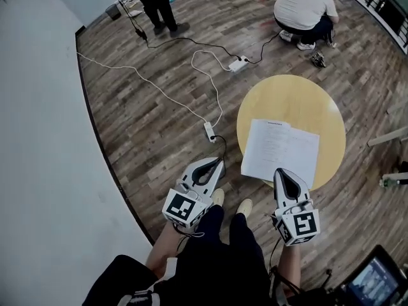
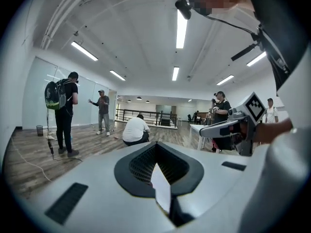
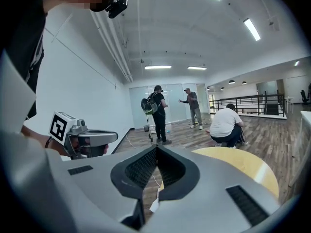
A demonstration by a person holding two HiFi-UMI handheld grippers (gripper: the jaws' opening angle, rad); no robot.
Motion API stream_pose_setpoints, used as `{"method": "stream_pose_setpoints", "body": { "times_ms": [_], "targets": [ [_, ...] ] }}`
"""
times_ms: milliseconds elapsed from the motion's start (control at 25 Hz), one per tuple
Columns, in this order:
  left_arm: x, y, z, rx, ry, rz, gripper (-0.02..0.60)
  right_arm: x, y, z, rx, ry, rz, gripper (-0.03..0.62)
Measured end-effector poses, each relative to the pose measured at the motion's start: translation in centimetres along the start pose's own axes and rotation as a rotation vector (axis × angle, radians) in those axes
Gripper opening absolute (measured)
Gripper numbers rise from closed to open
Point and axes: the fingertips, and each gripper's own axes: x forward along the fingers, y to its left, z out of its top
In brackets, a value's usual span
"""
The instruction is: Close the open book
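An open book [image 1: 280, 150] lies flat with white pages up on the near half of a round yellow table [image 1: 299, 101]. My right gripper [image 1: 279, 171] is shut and empty, its tip at the book's near edge. My left gripper [image 1: 218, 162] is also shut and empty, over the floor just left of the table. In the right gripper view the closed jaws [image 3: 156, 152] point past the table's yellow top [image 3: 243, 161], with the left gripper [image 3: 92, 137] beside them. The left gripper view shows its closed jaws [image 2: 156, 147] and the right gripper [image 2: 228, 125] to their right.
A white wall runs down the left. Cables, a power strip [image 1: 239, 63] and an adapter [image 1: 210, 131] lie on the wood floor beyond the table. One person crouches [image 1: 306, 8] behind it, another stands [image 1: 156, 5] farther off. A monitor [image 1: 376, 282] sits at bottom right.
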Motion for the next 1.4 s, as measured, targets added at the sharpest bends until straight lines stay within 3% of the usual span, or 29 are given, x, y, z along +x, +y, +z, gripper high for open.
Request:
{"method": "stream_pose_setpoints", "body": {
  "times_ms": [320, 480, 560, 640, 680, 800, 1000, 1400],
  "targets": [
    [1.4, 2.7, -11.0, -0.123, 0.154, -0.044, -0.003, 5.2, -0.5, -9.6, 0.047, 0.162, -0.024, 0.003],
    [2.9, 3.7, -12.9, -0.131, 0.164, -0.070, -0.003, 7.4, -1.0, -12.3, 0.065, 0.228, -0.052, 0.003],
    [3.0, 4.3, -12.7, -0.151, 0.154, -0.064, -0.003, 8.2, -0.8, -13.9, 0.090, 0.310, -0.079, 0.003],
    [2.5, 5.0, -13.1, -0.172, 0.158, -0.059, -0.003, 9.2, -0.1, -16.1, 0.100, 0.419, -0.102, 0.144],
    [2.2, 5.4, -13.7, -0.185, 0.164, -0.059, -0.003, 9.7, 0.2, -17.3, 0.086, 0.470, -0.131, 0.258],
    [1.2, 6.7, -16.0, -0.229, 0.190, -0.057, -0.003, 11.3, 0.4, -20.9, 0.026, 0.593, -0.257, 0.376],
    [0.6, 8.6, -20.0, -0.266, 0.242, -0.053, -0.003, 12.9, -0.3, -25.0, -0.032, 0.728, -0.383, 0.377],
    [1.7, 10.1, -21.3, -0.309, 0.276, -0.068, -0.003, 13.3, -1.6, -27.7, -0.059, 0.837, -0.455, 0.376]
  ]
}}
